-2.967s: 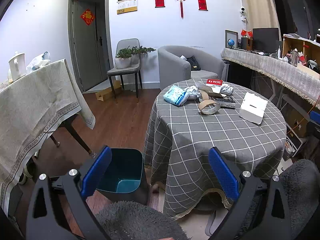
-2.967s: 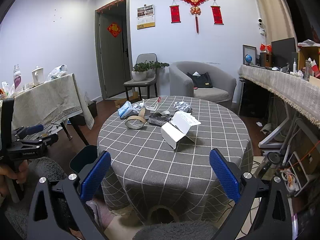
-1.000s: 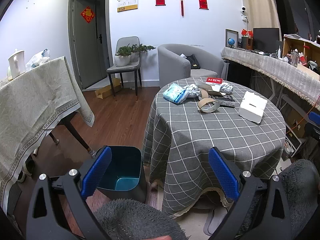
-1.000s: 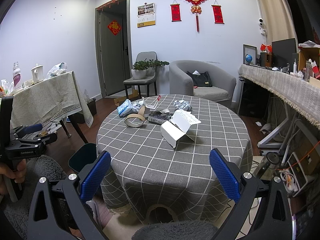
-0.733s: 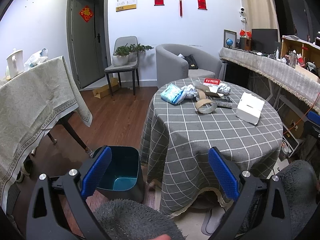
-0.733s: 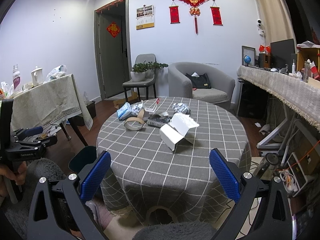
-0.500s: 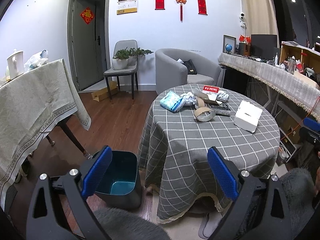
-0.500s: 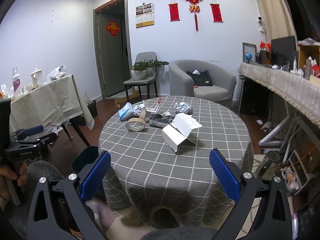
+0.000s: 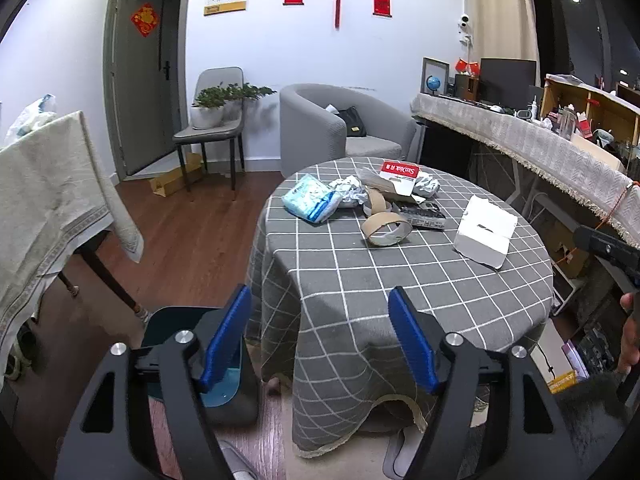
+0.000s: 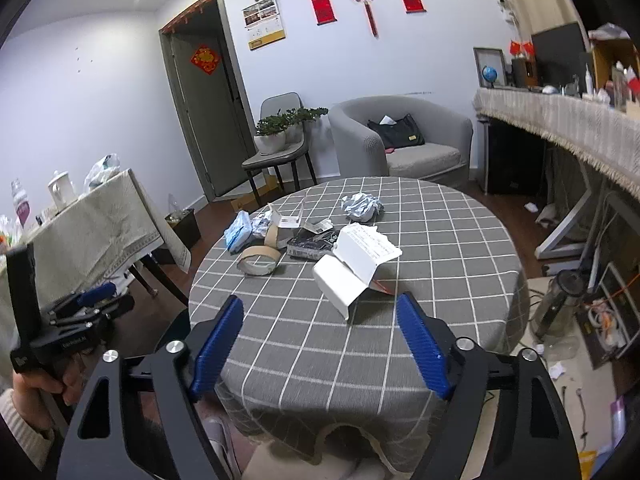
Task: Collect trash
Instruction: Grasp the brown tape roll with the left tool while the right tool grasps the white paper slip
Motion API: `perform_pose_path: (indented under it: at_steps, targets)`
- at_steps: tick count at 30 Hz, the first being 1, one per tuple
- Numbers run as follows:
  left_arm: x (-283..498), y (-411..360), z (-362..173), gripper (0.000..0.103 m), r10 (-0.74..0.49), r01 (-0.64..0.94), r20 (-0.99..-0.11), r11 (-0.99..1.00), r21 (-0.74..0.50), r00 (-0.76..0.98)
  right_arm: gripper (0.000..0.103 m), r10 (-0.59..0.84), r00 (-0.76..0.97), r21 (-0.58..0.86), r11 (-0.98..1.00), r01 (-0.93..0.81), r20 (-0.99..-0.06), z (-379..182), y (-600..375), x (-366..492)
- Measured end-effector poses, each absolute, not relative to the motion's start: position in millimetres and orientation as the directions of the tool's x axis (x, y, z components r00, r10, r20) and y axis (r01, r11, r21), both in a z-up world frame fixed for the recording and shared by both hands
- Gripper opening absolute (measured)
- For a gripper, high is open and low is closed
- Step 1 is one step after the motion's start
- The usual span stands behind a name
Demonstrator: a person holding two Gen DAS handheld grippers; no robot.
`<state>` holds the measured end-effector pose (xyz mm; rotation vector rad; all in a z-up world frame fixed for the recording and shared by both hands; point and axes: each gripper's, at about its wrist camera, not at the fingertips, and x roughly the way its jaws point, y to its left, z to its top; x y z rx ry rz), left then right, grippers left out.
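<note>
Trash lies on a round table (image 9: pixel 400 280) under a grey checked cloth: a blue packet (image 9: pixel 312 200), crumpled foil (image 9: pixel 352 194), a cardboard tape ring (image 9: pixel 386 230), a red-labelled card (image 9: pixel 400 170) and a white opened box (image 9: pixel 484 232). The right wrist view shows the same box (image 10: pixel 352 272), ring (image 10: pixel 258 258) and a crumpled paper ball (image 10: pixel 362 206). A dark teal bin (image 9: pixel 176 320) stands on the floor left of the table. My left gripper (image 9: pixel 320 336) and right gripper (image 10: pixel 320 342) hover before the table's near edge, jaws closing with nothing between them.
A cloth-covered side table (image 9: pixel 48 184) stands at the left. A chair with a potted plant (image 9: pixel 216 120) and a grey armchair (image 9: pixel 340 128) are behind the table. A long cluttered counter (image 9: pixel 540 152) runs along the right. A hand (image 10: pixel 32 392) holds the left gripper.
Both grippers' blue pads have drawn closer together. Both views have shifted towards the table, and the right view has rolled, so the room now leans.
</note>
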<state>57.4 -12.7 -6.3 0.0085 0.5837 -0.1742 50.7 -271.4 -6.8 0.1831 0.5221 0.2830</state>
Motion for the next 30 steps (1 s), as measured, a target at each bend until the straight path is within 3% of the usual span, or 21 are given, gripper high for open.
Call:
perform_pose_path:
  at_steps: [5, 16, 27, 30]
  targets:
    - [81.4, -17.9, -14.9, 0.063, -0.205, 0.205, -0.563, 0.977, -0.064, 0.800, 0.070, 0.335, 0.809, 0.272, 0.935, -0.225, -0.483, -15.3, -276.2, 74.6]
    - [129.2, -35.2, -36.4, 0.055, -0.243, 0.242, -0.608, 0.967, -0.086, 0.756, 0.058, 0.374, 0.756, 0.317, 0.920, -0.229, -0.537, -44.2, -284.1, 128.0]
    - [171.8, -61.3, -50.2, 0.047, -0.270, 0.276, -0.636, 0.957, -0.092, 0.723, 0.046, 0.444, 0.736, 0.376, 0.885, -0.274, -0.510, -48.7, -289.3, 162.4]
    - [183.2, -67.0, -55.5, 0.043, -0.263, 0.270, -0.650, 0.958, -0.092, 0.713, 0.038, 0.448, 0.733, 0.359, 0.887, -0.291, -0.512, -48.5, -285.0, 169.4]
